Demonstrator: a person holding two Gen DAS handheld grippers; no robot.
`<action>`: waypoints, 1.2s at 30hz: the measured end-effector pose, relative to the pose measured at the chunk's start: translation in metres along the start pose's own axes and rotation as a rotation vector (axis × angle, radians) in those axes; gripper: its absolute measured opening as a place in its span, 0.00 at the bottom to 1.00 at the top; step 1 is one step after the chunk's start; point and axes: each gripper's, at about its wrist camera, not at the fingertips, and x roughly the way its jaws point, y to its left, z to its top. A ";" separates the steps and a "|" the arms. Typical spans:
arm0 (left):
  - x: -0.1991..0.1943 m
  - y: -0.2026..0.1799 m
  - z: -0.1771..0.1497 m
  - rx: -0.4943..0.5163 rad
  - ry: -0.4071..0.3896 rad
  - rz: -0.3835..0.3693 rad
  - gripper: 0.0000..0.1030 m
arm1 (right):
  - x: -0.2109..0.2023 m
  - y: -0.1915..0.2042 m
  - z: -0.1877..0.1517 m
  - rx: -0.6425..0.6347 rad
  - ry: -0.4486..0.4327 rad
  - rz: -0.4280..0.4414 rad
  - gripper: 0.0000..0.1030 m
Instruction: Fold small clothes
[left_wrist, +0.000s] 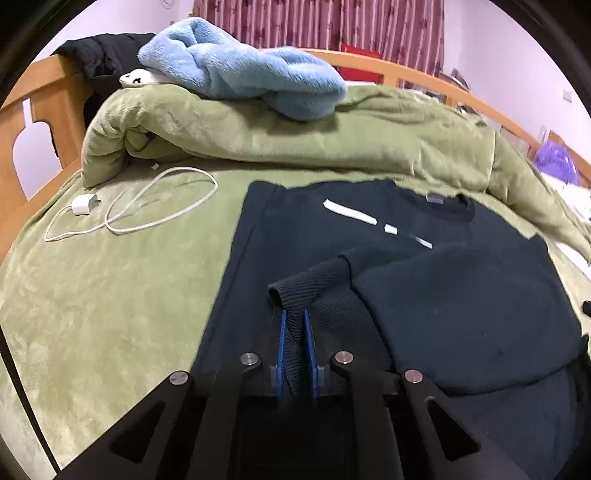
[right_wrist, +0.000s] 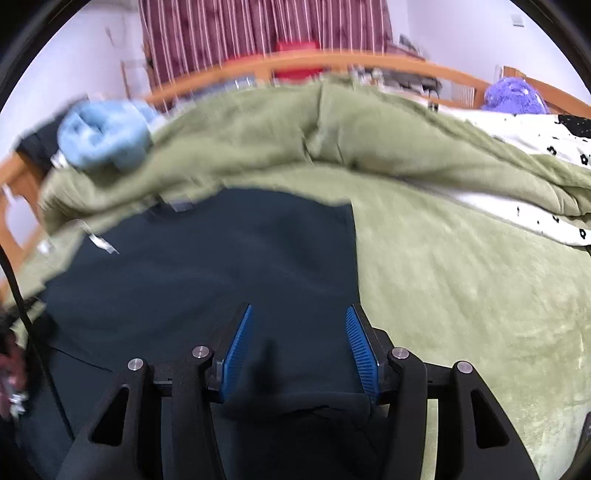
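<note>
Left wrist: cuff (left_wrist: 295, 295) between fingers (left_wrist: 282, 339).

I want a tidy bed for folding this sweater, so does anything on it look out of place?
Yes. A white charger and cable lie loose on the green blanket, left of the black sweater. A light blue fleece is heaped crumpled on the bunched green duvet behind it. The sweater itself looks undamaged.

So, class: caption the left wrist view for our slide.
Left gripper pinches the ribbed cuff of a dark sweatshirt.

Bedroom: bed frame (left_wrist: 48, 107), curtain (left_wrist: 332, 22).
</note>
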 end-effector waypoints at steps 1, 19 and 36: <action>0.000 0.000 -0.001 0.005 0.003 0.002 0.12 | 0.010 0.000 -0.004 -0.004 0.032 -0.017 0.49; -0.044 0.014 -0.021 -0.033 0.003 0.035 0.58 | -0.037 -0.009 -0.045 0.035 -0.013 -0.017 0.47; -0.198 0.006 -0.096 -0.021 -0.072 0.067 0.58 | -0.156 -0.014 -0.127 0.047 -0.005 -0.049 0.47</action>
